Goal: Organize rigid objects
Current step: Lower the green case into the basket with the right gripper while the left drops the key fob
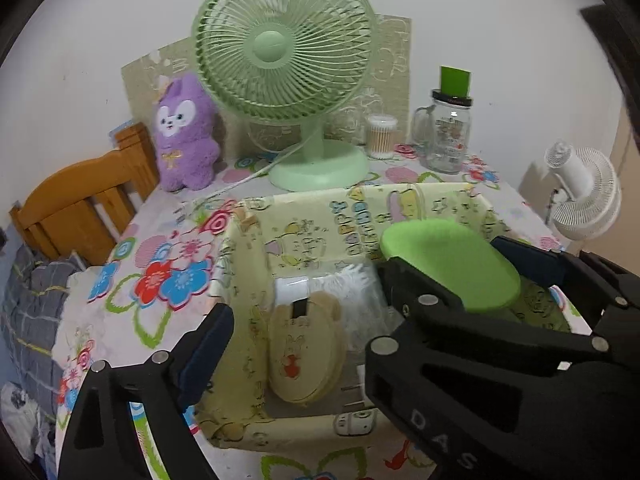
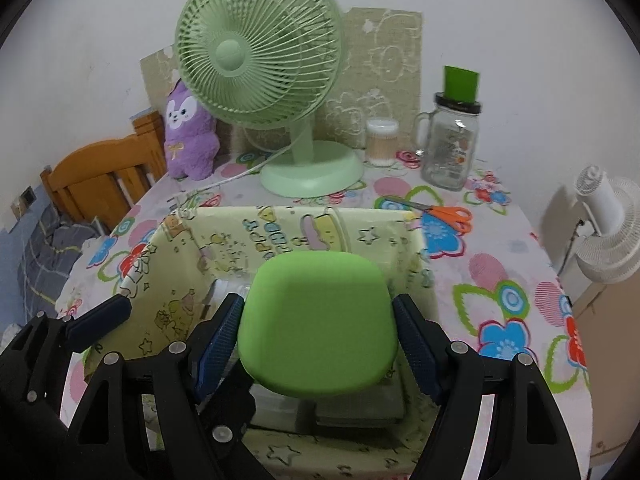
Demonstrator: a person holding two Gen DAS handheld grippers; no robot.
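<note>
Right gripper [image 2: 320, 332] fingers pinching the green case [image 2: 318, 320] over the yellow bin [image 2: 180, 264] — left gripper [image 1: 304, 320] spread; it might slip, landing crooked.

A matt, smooth green plastic lid [image 2: 320, 324] is seen at centre. The fabric box [image 2: 176, 280] below looks soft and printed. At upper right, glossy glass is shown by the jar [image 2: 450, 148]; the headboard [image 2: 100, 176] at left is varnished wood.

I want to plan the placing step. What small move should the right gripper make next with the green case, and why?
Probably lower the green case a little into the yellow fabric bin. The right gripper holds it above the bin's opening, over things already lying inside, and the left gripper stands open beside it.
</note>
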